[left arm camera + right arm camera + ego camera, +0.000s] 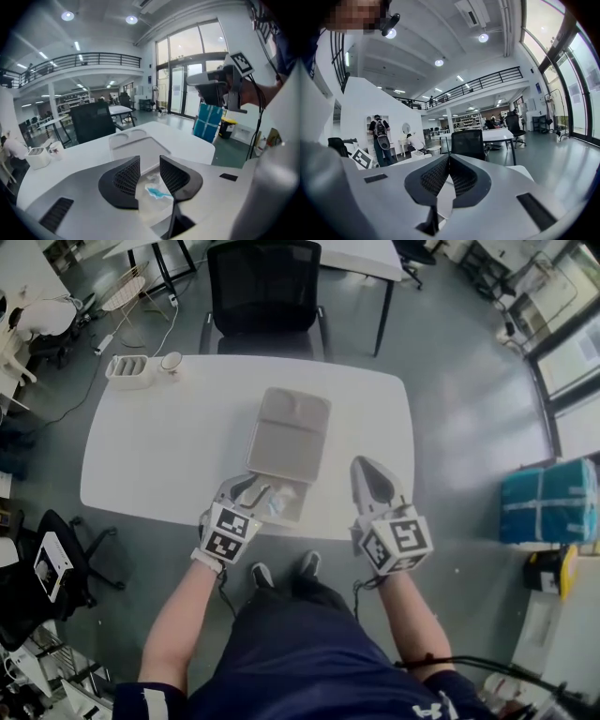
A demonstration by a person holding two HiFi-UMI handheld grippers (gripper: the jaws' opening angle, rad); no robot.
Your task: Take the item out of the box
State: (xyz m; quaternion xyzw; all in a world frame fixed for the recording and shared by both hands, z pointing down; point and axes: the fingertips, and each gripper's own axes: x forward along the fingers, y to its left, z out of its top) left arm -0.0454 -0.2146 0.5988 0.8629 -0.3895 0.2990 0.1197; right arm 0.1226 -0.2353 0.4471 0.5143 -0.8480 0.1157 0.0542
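I'm holding the left tool (pixel 150 165), jaws apart, over the clear blue-printed plastic packet (pixel 157 192) lying in the open grey box (pixel 292 432), aiming to straddle it squarely before closing, right tool (pixel 448 164) idling with jaws together.

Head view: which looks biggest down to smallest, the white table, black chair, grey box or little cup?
1. white table
2. black chair and grey box: they look about alike, so I won't rank them
3. cup
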